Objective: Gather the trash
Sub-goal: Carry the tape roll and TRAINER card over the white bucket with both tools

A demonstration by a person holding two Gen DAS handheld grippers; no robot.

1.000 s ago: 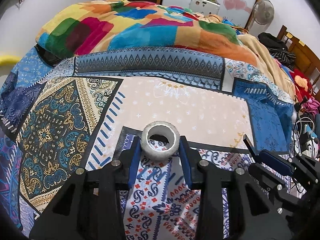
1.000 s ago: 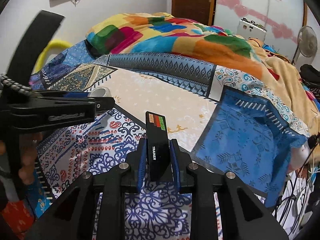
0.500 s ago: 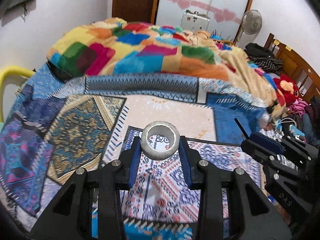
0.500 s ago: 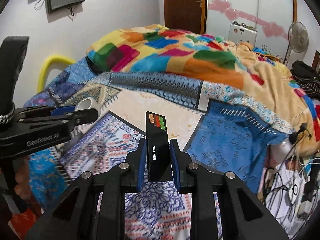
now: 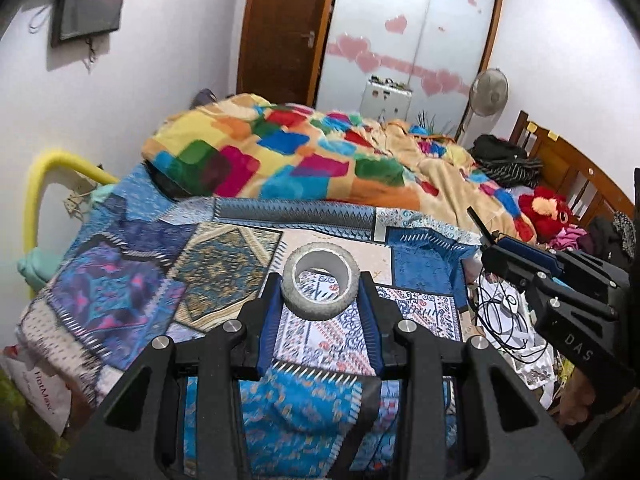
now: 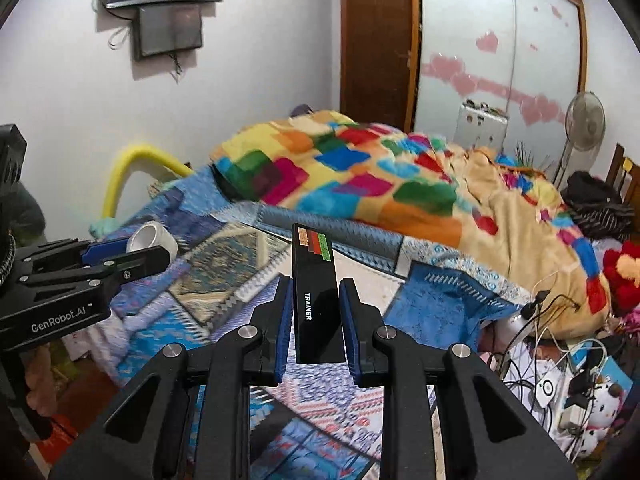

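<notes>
My left gripper (image 5: pixel 320 292) is shut on a grey-white tape roll (image 5: pixel 320 285), held up over the patterned bedsheet (image 5: pixel 224 264) with its hole facing me. My right gripper (image 6: pixel 316 300) is shut on a flat black box (image 6: pixel 318 300) marked TRAINER with coloured squares at its top end, standing upright between the blue pads. In the right wrist view the left gripper (image 6: pixel 132 254) shows at the left edge with the tape roll (image 6: pixel 150 238) in it. In the left wrist view the right gripper (image 5: pixel 496 250) reaches in from the right.
A bed with a colourful patchwork blanket (image 5: pixel 288 156) fills the middle. A yellow foam tube (image 5: pixel 40 184) arches at the left wall. Cables and clutter (image 5: pixel 504 320) lie at the bed's right side, with a red plush toy (image 5: pixel 544 210), a fan (image 5: pixel 488 92) and a wooden headboard (image 5: pixel 560 160) behind.
Both grippers have risen and drawn back from the bed, each keeping its object. More of the room, door and walls has come into view.
</notes>
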